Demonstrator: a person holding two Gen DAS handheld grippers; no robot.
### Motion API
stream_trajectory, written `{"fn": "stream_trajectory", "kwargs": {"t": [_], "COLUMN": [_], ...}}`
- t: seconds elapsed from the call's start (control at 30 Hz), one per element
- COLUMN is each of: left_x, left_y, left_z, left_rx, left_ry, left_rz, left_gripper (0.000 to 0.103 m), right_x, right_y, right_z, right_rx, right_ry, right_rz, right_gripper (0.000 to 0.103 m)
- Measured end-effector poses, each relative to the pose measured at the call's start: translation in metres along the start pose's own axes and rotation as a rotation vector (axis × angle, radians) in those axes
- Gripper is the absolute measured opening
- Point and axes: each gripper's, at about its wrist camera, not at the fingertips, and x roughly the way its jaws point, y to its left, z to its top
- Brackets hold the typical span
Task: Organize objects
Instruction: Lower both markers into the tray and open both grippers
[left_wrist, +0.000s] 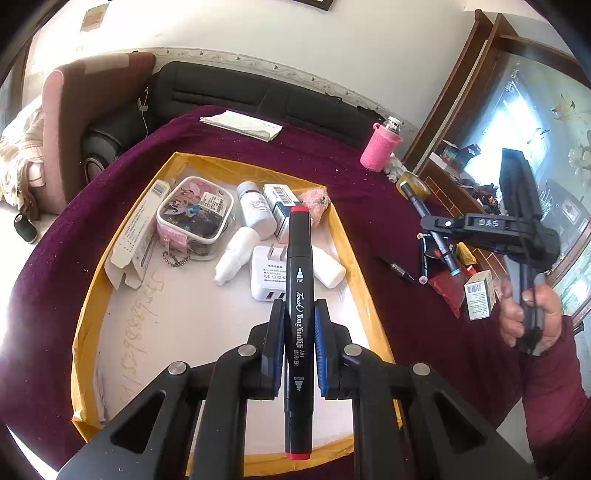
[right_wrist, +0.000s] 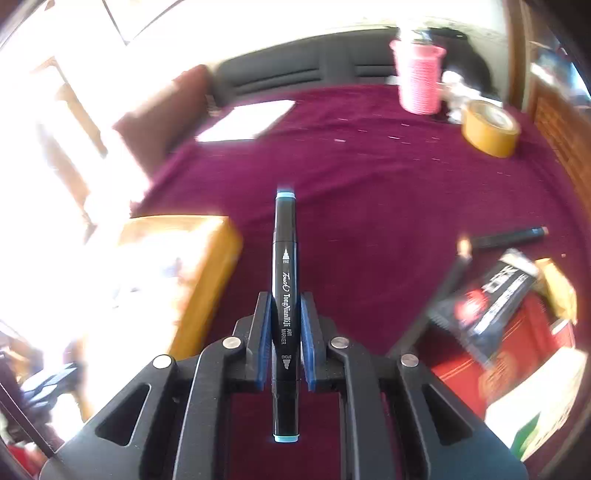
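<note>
Both grippers are pinching art markers: the left gripper (left_wrist: 299, 334) is clamping a black marker with red caps (left_wrist: 298, 295) between its blue pads, the pen lying along the fingers and pointing forward over the box, while the right gripper (right_wrist: 284, 336) is squeezing a matching black marker with light blue caps (right_wrist: 284, 314) in the same lengthwise fashion above the maroon cloth (right_wrist: 369, 192) covering the worktop. Beneath the left gripper, a shallow cardboard box (left_wrist: 88, 314) with yellow-brown walls is sitting on the cloth, holding a white USB charger (left_wrist: 267, 273), two white bottles (left_wrist: 236, 260), a grey-capped white jar (left_wrist: 255, 206), a clear pouch with cartoon prints (left_wrist: 195, 221), a long white carton (left_wrist: 138, 236) and a small barcode box (left_wrist: 280, 201). To the box's right, in the left wrist view, a person's hand (left_wrist: 528, 314) in a dark red sleeve is gripping the handle of the right tool above a heap of packets and pens (left_wrist: 454, 269). Farther back, a roll of tan tape (right_wrist: 489, 127) and a bottle in a pink knitted sleeve (right_wrist: 419, 77) are standing near the far edge, with a folded white paper (left_wrist: 242, 123) lying across from them, and a dark sofa (left_wrist: 258, 92) is lining the wall behind. The right wrist view is blurring heavily at its edges.
</note>
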Motion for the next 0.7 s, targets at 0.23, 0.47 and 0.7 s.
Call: {"fn": "stream_trajectory", "kwargs": {"t": [0.23,0.47,0.7], "left_x": [0.006,0.004,0.019], "left_y": [0.012,0.047,0.071], "left_z": [-0.005,0.000,0.002], "left_rx": [-0.034,-0.060,-0.071], "left_ry": [0.050,0.083,0.133], "left_rz": [0.061,0.155,0.186], "left_gripper": [0.012,0.012,0.012], "right_x": [0.007,0.049,0.093], "right_y": [0.071,0.135,0.177], "right_z": [-0.034,-0.066,-0.082], "right_rx": [-0.023,-0.065,-0.050], "right_ry": [0.088,0.205,0.314], "right_rz": [0.209,0.318,0.344], "right_gripper": [0.013,0.013,0.013]}}
